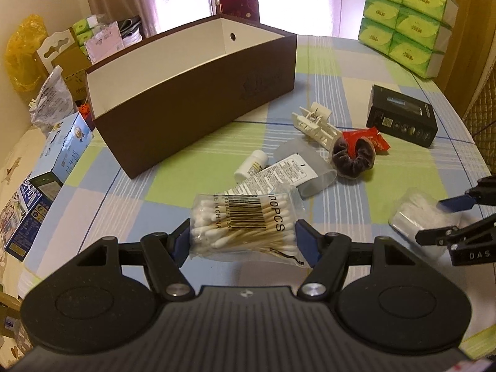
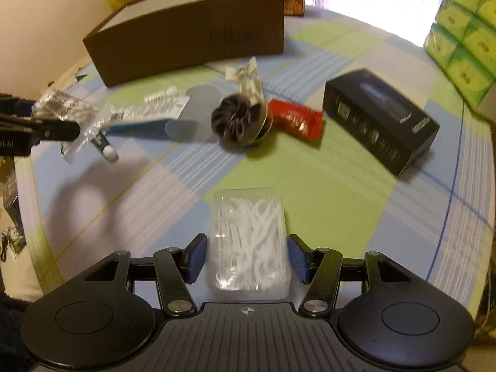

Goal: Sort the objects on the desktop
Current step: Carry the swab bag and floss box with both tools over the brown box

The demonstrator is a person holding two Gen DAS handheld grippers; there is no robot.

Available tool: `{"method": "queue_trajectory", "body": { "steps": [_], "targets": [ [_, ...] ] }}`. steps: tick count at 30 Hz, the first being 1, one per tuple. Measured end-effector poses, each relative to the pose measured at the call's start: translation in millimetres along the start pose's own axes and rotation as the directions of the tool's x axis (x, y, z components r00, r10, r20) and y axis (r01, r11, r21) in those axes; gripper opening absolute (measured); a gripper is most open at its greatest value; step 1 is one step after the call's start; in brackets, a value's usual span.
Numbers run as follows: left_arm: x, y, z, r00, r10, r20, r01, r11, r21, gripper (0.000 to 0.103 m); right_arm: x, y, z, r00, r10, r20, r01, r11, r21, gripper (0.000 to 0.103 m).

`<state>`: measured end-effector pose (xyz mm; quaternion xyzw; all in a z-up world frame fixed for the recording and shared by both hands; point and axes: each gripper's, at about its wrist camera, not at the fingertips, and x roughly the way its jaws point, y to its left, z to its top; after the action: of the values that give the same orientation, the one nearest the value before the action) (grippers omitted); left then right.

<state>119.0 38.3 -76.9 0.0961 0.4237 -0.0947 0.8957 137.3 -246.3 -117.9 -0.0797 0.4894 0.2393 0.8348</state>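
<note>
My left gripper (image 1: 241, 240) is shut on a clear bag of cotton swabs (image 1: 241, 221), its blue pads pressing both sides. The right wrist view shows this bag (image 2: 66, 110) held above the table by the left gripper (image 2: 40, 117), with a shadow beneath. Between the pads of my right gripper (image 2: 248, 257) sits a clear box of white floss picks (image 2: 251, 241), and the gripper is shut on it. The same box (image 1: 415, 214) and the right gripper (image 1: 443, 220) show at the right edge of the left wrist view. An open brown box (image 1: 192, 93) with a white inside stands behind the clutter.
On the checked cloth lie a white tube (image 1: 279, 176), a small white bottle (image 1: 251, 161), a white plastic clip (image 1: 316, 121), a dark scrunchie (image 1: 353, 155), a red packet (image 1: 375, 139) and a black carton (image 1: 403, 114). Green tissue packs (image 1: 406, 21) are stacked far right. Boxes and bags crowd the table's left edge.
</note>
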Motion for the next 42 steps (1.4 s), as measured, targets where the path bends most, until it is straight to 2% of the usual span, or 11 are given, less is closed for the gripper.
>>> {"method": "queue_trajectory", "body": {
  "steps": [3, 9, 11, 12, 16, 19, 29, 34, 38, 42],
  "targets": [
    [2, 6, 2, 1.000, -0.003, -0.004, 0.003, 1.000, 0.008, 0.065, 1, 0, 3, 1.000, -0.012, 0.008, 0.012, 1.000, 0.021, 0.070],
    [6, 16, 7, 1.000, -0.017, -0.003, 0.018, 0.999, 0.027, 0.065, 10, 7, 12, 0.999, -0.046, -0.012, 0.046, 0.999, 0.020, 0.071],
    [8, 18, 9, 1.000, -0.027, -0.005, 0.027, 0.999, 0.034, 0.065, 16, 9, 11, 0.998, -0.060, -0.034, 0.061, 0.998, 0.021, 0.068],
    [9, 19, 10, 0.999, -0.032, -0.006, 0.032, 0.999, 0.039, 0.065, 21, 10, 9, 0.996, -0.073, -0.057, 0.074, 0.997, 0.015, 0.055],
    [12, 21, 16, 0.999, -0.053, -0.002, 0.053, 0.997, 0.060, 0.065, 22, 13, 8, 0.993, -0.096, -0.075, 0.097, 0.995, 0.010, 0.054],
    [13, 25, 22, 0.998, -0.069, 0.006, 0.069, 0.995, 0.075, 0.065, 10, 12, 16, 0.997, -0.069, -0.046, 0.071, 0.996, 0.046, 0.054],
    [10, 51, 58, 0.992, -0.103, 0.066, 0.097, 0.991, 0.088, 0.066, -26, 27, 88, 0.996, -0.018, 0.088, 0.013, 0.998, 0.057, 0.054],
    [12, 72, 79, 0.990, -0.112, 0.089, 0.106, 0.992, 0.069, 0.066, -23, 39, 130, 0.992, 0.037, 0.122, -0.039, 0.999, 0.018, 0.054],
    [18, 92, 98, 0.990, -0.092, 0.103, 0.087, 0.994, 0.059, 0.066, -18, 47, 165, 0.985, 0.083, 0.153, -0.078, 0.996, -0.034, 0.054],
    [26, 115, 122, 0.989, -0.076, 0.127, 0.073, 0.997, 0.034, 0.066, -12, 52, 207, 0.977, 0.092, 0.191, -0.077, 0.993, -0.088, 0.054]
  ]
}}
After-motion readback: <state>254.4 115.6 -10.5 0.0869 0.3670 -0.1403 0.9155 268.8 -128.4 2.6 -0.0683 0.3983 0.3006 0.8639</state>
